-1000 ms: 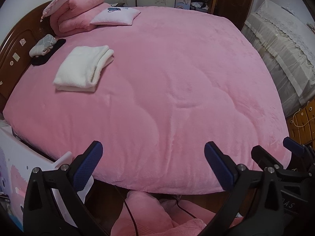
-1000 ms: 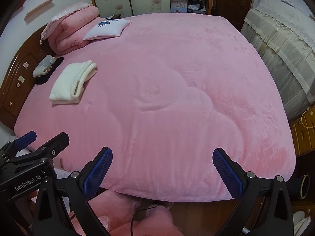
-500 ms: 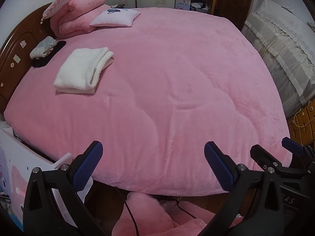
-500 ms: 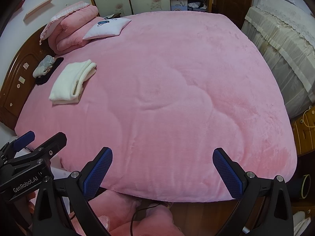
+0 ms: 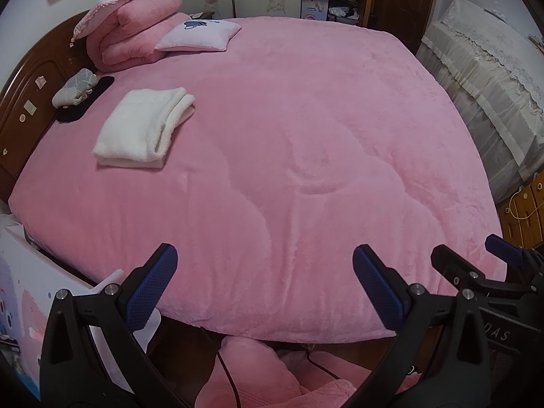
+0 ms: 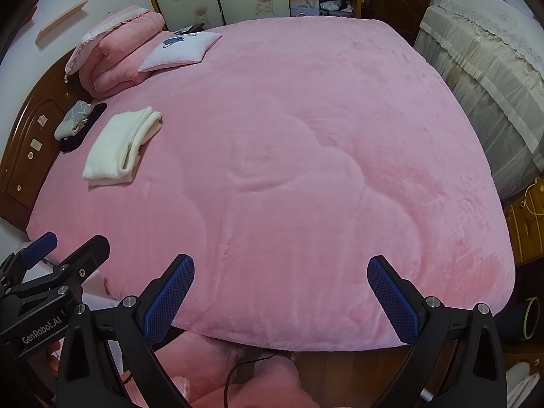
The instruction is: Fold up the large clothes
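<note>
The folded white fleece garment [image 5: 142, 129] lies on the pink bed [image 5: 306, 170], just beside the dark wooden headboard [image 5: 23, 102]. It looks soft, thick and light; best gripped along its folded edge. Both left tongs [image 5: 261, 285] and right tongs [image 6: 280, 292] gape wide, empty.

White lettering "GenRobot.AI" stood on the black body of the left claw [image 6: 51, 258] in the right wrist view. Letters "DAS" showed on the right claw [image 5: 476, 255], partly cut off.
</note>
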Demonstrator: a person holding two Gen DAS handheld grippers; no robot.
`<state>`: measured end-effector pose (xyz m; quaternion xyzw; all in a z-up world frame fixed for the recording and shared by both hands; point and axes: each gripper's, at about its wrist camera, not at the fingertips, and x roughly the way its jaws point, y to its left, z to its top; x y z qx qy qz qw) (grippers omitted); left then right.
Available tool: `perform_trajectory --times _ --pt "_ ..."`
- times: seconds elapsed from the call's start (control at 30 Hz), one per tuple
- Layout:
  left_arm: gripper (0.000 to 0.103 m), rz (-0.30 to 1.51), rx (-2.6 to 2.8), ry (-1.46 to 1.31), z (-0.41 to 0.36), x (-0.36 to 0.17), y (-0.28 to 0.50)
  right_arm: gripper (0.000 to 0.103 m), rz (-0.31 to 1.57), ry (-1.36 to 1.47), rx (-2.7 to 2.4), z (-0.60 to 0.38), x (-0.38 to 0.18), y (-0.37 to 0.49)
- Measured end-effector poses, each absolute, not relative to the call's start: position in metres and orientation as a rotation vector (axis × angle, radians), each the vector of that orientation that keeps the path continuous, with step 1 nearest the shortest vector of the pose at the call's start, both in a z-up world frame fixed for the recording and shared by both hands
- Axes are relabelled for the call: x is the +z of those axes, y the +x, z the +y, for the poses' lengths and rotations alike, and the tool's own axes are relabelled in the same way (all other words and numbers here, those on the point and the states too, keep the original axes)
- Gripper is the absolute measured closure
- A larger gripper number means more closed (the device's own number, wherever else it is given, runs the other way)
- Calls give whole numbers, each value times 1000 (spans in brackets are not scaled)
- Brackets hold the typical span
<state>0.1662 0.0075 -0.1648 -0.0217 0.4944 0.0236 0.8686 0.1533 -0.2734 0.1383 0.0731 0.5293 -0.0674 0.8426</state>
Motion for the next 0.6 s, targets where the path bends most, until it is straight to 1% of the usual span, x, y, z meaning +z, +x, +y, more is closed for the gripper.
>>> perform_trajectory --times 0.6 --pt "1 1036 58 -51 9 -164 171 0 1121 151 -151 -258 136 150"
